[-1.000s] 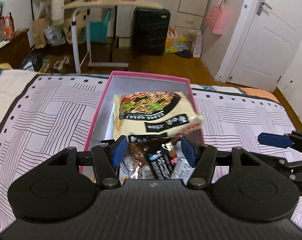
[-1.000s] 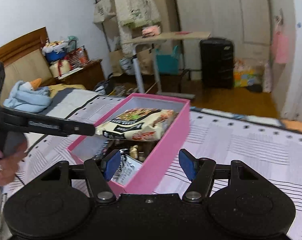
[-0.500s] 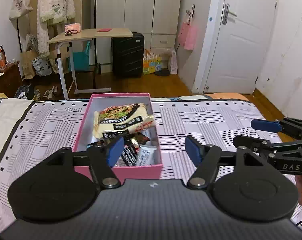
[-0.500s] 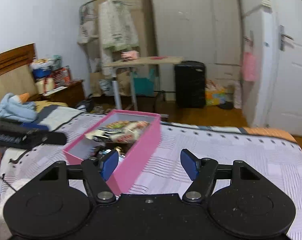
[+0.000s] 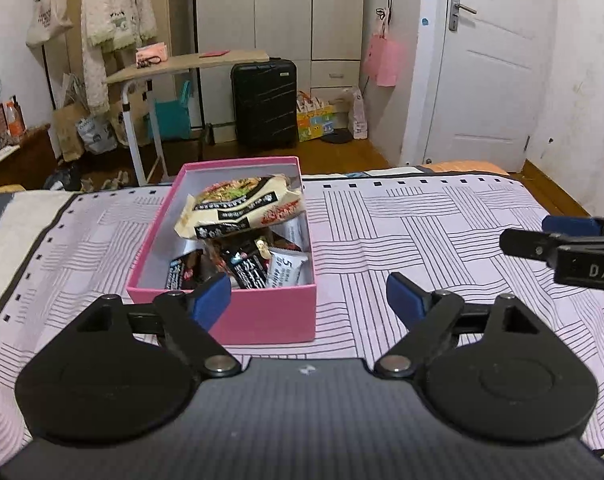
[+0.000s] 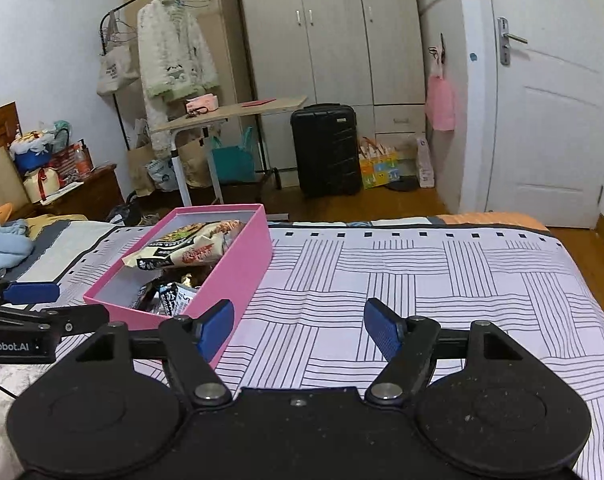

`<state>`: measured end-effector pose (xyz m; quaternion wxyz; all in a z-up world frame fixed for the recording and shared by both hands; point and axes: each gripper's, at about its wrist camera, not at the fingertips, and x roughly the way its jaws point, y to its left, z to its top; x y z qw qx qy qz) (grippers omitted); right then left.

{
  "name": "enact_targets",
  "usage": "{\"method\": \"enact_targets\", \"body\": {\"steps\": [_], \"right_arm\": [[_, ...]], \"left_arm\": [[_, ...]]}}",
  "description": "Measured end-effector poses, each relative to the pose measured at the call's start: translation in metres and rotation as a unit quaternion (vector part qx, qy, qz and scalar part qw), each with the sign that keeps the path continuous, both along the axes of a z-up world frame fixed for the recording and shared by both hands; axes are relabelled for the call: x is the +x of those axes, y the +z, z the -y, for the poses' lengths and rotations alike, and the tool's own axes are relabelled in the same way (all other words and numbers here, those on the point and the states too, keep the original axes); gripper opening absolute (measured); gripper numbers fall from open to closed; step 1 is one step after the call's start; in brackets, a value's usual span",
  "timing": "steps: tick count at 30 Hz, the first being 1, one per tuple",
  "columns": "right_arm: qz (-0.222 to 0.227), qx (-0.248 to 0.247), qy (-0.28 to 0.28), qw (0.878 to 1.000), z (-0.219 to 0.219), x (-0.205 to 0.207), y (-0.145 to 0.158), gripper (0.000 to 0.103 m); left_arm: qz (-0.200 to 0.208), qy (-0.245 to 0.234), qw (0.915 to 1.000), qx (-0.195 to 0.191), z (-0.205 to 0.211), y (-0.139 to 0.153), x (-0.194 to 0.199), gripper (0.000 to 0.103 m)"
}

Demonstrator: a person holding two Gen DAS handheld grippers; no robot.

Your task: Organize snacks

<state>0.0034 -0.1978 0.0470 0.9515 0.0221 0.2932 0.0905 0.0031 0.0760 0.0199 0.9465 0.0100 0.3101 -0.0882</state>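
A pink box (image 5: 262, 316) stands on the bed's striped sheet. In it a cream noodle packet (image 5: 238, 210) leans on top of several small dark and white snack packs (image 5: 258, 266). My left gripper (image 5: 307, 300) is open and empty, held back from the box's near wall. My right gripper (image 6: 298, 326) is open and empty over the sheet, to the right of the box (image 6: 238, 268). The noodle packet (image 6: 190, 250) shows in the right wrist view too. Each gripper shows at the edge of the other's view.
The striped sheet (image 5: 421, 240) spreads to the right of the box. Beyond the bed's far edge are a rolling side table (image 5: 186, 68), a black suitcase (image 5: 264, 104), a wardrobe and a white door (image 5: 489, 64). A blue cloth (image 6: 2, 246) lies far left.
Both grippers have pulled back and up from the box. The noodle packet, close under the left gripper a second ago, now rests in the box. Both stay open.
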Motion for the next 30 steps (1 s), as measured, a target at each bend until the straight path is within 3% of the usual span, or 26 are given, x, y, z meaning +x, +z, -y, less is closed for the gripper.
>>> {"method": "enact_targets", "body": {"steps": [9,11,16,22,25,30], "right_arm": [[0.018,-0.017,0.008,1.000,-0.009,-0.014,0.010,0.078],[0.011,-0.015,0.003,1.000,-0.011,-0.014,0.011,0.089],[-0.007,-0.021,-0.024,0.999,-0.013,-0.017,0.008,0.096],[-0.028,-0.055,-0.061,0.996,-0.011,-0.016,0.003,0.096],[-0.026,-0.047,-0.069,0.996,-0.005,-0.020,0.003,0.096],[-0.023,-0.051,-0.053,0.997,-0.001,-0.027,0.010,0.096]], "left_arm": [[-0.020,0.017,0.9996,-0.010,-0.004,-0.002,0.002,0.087],[-0.022,0.015,0.9996,-0.010,-0.005,-0.001,0.000,0.087],[-0.028,0.022,0.9994,-0.001,-0.003,-0.001,-0.001,0.087],[-0.030,0.019,0.9992,0.015,0.003,-0.001,-0.004,0.088],[-0.028,0.022,0.9992,0.020,0.005,-0.003,-0.004,0.096],[-0.016,0.039,0.9986,0.032,0.008,-0.006,-0.005,0.098]]}}
